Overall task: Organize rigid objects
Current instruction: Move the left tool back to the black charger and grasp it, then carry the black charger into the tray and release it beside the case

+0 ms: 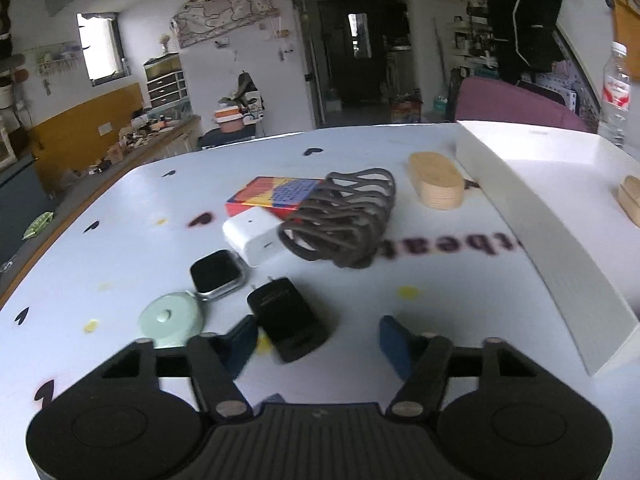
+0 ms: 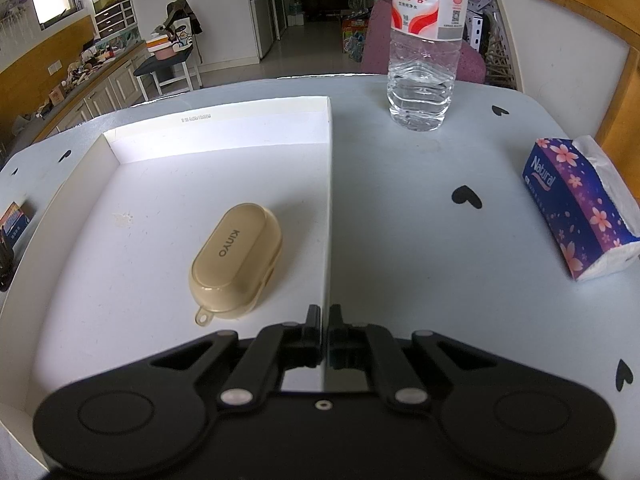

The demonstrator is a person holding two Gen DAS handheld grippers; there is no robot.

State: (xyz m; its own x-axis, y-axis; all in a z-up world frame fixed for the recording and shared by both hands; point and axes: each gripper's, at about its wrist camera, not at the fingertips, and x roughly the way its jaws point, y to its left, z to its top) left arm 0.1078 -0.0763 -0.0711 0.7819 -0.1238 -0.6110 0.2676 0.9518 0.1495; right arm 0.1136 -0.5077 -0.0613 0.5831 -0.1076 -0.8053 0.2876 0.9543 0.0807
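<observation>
In the left wrist view my left gripper (image 1: 320, 340) is open and empty, low over the table. A black charger (image 1: 286, 322) lies just ahead between the blue fingertips, nearer the left one. Beyond it lie a smartwatch (image 1: 217, 274), a mint round tape measure (image 1: 171, 319), a white adapter (image 1: 254, 234), a colourful box (image 1: 274, 196), a dark wire rack (image 1: 342, 220) and a wooden oval (image 1: 436, 180). A white tray (image 1: 560, 248) stands to the right. In the right wrist view my right gripper (image 2: 325, 316) is shut on the tray's right wall (image 2: 330, 200). A beige KINYO case (image 2: 236, 258) lies inside the tray.
A water bottle (image 2: 424, 44) stands on the table behind the tray; it also shows in the left wrist view (image 1: 616, 92). A purple tissue pack (image 2: 580, 204) lies at the right. A purple chair back (image 1: 516, 104) stands beyond the table's far edge.
</observation>
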